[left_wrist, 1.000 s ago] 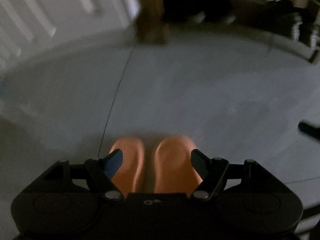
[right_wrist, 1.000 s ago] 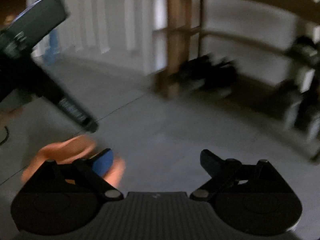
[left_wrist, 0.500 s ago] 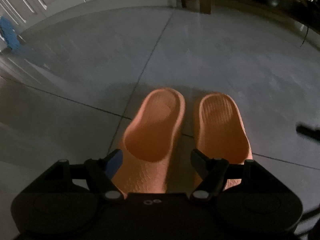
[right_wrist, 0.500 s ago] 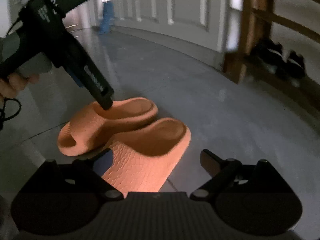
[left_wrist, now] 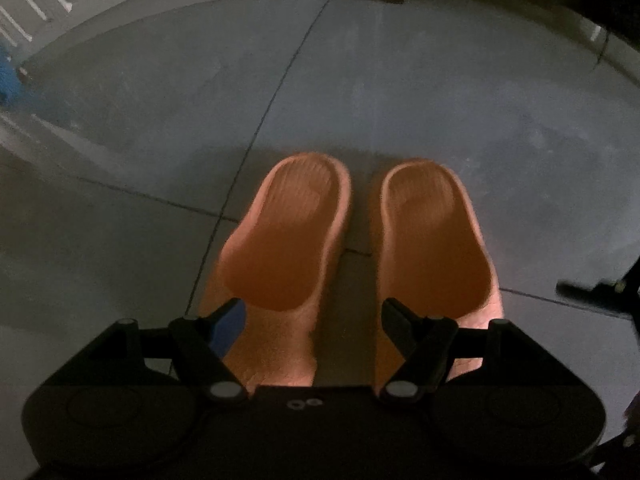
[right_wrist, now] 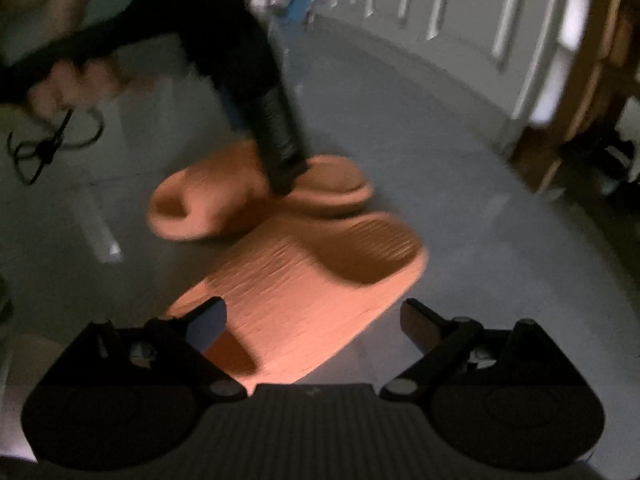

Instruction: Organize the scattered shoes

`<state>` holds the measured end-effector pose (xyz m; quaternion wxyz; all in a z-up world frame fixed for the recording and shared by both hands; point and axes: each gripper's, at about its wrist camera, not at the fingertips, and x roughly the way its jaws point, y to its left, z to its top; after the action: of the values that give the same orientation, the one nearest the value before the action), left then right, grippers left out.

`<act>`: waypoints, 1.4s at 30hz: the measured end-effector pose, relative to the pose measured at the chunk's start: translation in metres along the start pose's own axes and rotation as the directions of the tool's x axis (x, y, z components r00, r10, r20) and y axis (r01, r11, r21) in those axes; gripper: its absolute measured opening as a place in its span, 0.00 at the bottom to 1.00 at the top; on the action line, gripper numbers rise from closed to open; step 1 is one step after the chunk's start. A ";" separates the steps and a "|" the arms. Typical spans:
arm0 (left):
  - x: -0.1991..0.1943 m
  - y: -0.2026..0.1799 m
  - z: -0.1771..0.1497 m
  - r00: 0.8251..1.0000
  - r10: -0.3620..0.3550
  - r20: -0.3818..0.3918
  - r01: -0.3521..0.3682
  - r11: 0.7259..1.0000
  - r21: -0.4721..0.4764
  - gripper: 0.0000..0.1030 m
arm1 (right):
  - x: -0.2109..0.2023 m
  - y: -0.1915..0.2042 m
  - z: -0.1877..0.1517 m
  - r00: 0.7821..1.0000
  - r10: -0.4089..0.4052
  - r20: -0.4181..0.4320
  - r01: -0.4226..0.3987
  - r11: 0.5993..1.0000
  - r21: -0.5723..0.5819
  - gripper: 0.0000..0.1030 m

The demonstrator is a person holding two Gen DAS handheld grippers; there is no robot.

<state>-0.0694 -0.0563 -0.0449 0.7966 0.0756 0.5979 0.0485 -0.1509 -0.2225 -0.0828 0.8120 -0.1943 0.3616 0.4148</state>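
Grey tiled floor, dim light; white panelled doors beyond the left claw, wooden shoe rack holding dark shoes far ahead and to the right of the right claw.

Left claw: fingers spread apart, nothing clamped. It hangs over the toe straps of two orange slides. Left slide lies ahead of its left finger, right slide ahead of its right finger; heels point away from the claw. The two lie side by side with a narrow gap, near parallel. In the right wrist view the left claw's tip sits at or on the far slide; contact cannot be confirmed through blur.

Right claw: fingers apart, empty, low over the strap end of the near slide.

Stage judgement: paired slides on open floor fit either a pair about to be carried to the rack or a pair already set straight where it lies. Cannot settle which.

Risks:
- Left claw straddles the gap between both slides; closing there could pinch two edges at once or nudge one sideways, breaking the alignment.
- Soft foam strap may deform under a grip and slip out.
- Both claws work close together over one pair; collision is plausible.
- Right view is motion-blurred and the light is poor, so aim may be off.
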 end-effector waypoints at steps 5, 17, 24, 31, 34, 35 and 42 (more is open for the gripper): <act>-0.003 0.001 0.001 0.999 0.046 0.020 -0.046 0.999 0.005 0.73 | 0.003 -0.008 -0.002 1.000 0.018 0.018 -0.019 0.998 0.055 0.91; 0.010 -0.006 0.007 0.999 0.032 -0.011 -0.031 0.999 0.040 0.73 | 0.025 -0.023 0.004 0.991 0.135 -0.018 -0.135 0.991 0.010 0.91; 0.003 0.012 0.013 0.996 0.092 -0.002 -0.092 0.995 -0.025 0.73 | 0.031 -0.009 0.017 0.980 0.197 0.003 -0.197 0.980 0.005 0.92; 0.003 0.023 0.005 0.995 0.093 -0.037 -0.095 0.994 -0.055 0.73 | 0.032 -0.011 0.028 0.969 0.246 0.015 -0.245 0.969 -0.023 0.92; 0.000 0.028 -0.001 0.994 0.095 -0.053 -0.099 0.993 -0.063 0.73 | 0.028 -0.019 0.034 0.962 0.271 0.019 -0.269 0.960 -0.072 0.92; -0.002 0.029 -0.004 0.993 0.100 -0.056 -0.104 0.992 -0.067 0.73 | 0.026 -0.022 0.036 0.960 0.280 0.020 -0.277 0.957 -0.088 0.92; 0.000 0.034 -0.020 0.996 0.023 -0.091 -0.034 0.992 -0.118 0.73 | 0.021 -0.042 0.056 0.951 0.308 0.008 -0.305 0.944 -0.126 0.92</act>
<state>-0.0875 -0.0213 -0.0446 0.7712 0.0342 0.6279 0.0989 -0.0847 -0.2019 -0.0607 0.7290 -0.1798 0.3499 0.5602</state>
